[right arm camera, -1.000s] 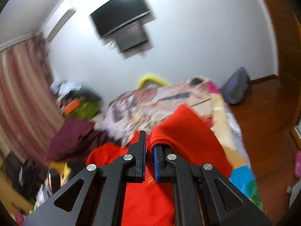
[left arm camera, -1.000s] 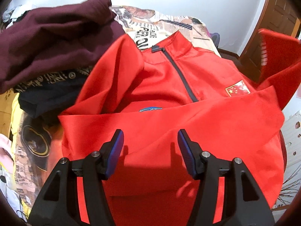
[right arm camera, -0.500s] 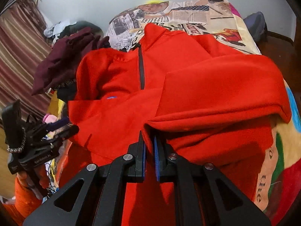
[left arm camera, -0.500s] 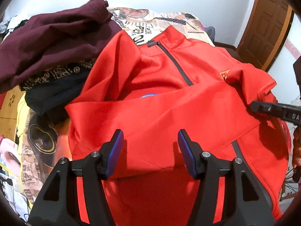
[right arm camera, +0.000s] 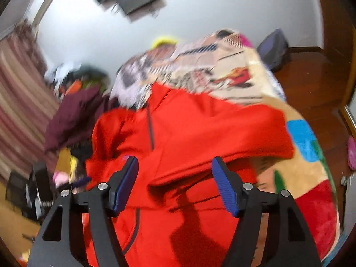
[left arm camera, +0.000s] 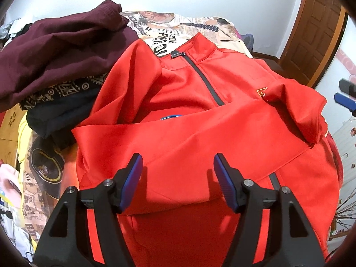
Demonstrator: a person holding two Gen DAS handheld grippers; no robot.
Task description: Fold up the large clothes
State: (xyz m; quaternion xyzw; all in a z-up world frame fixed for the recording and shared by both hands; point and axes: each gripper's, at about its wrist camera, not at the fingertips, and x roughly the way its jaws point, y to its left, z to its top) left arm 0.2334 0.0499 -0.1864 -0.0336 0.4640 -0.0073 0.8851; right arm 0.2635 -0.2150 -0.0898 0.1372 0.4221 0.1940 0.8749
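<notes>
Since the earlier frames the right sleeve (left arm camera: pixel 296 111) is released and laid across the chest of the red jacket (left arm camera: pixel 200 138); the right gripper (right arm camera: pixel 174 182) is seen opening, nothing between its jaws. The left gripper (left arm camera: pixel 178 178) is also opening, empty, above the folded left sleeve (left arm camera: pixel 178 142). The jacket is spread on the bed (right arm camera: pixel 244 89), collar (left arm camera: pixel 200 44) pointed to the far wall, long axis along the bed. The slippery sleeves may be pulled out of place if a finger catches them.

Partial print, "PER OU" under a smaller line of letters, can be read on the bedcover (left arm camera: pixel 164 42) just beyond the jacket (left arm camera: pixel 200 133) collar. Left of the jacket, "RSI" is printed on the same cover.
</notes>
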